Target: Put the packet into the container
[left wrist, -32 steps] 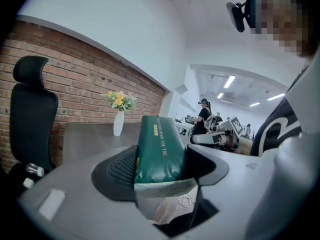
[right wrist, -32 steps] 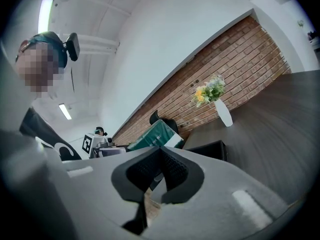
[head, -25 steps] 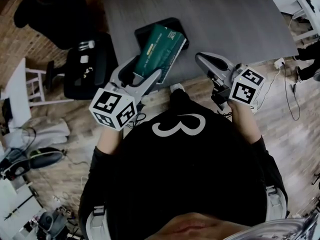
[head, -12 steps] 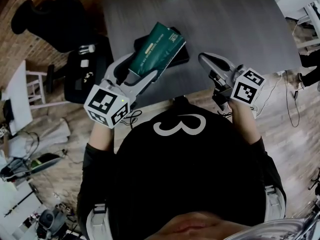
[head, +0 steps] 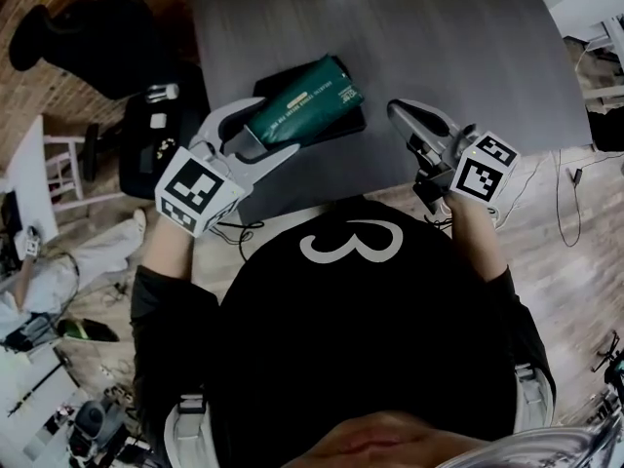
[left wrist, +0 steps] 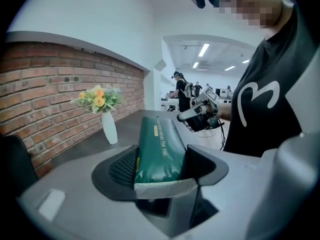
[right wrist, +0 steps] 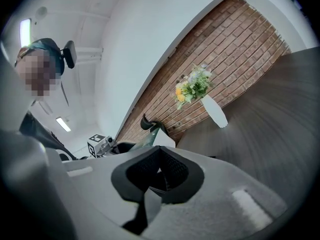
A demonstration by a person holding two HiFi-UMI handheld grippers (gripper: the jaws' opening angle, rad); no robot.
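My left gripper (head: 276, 128) clamps the packet (head: 302, 100) over the container (head: 351, 125) at eleven o'clock, not yet released inside, while my right gripper (head: 395, 111) sits closed and empty.

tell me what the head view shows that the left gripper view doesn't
Only the head view: the black container on the table, below the held packet, and the wooden floor.
Only the left gripper view: the flowers in the white vase, and people in the background.
Both: the green packet clamped in the left gripper, the right gripper, and the grey table.
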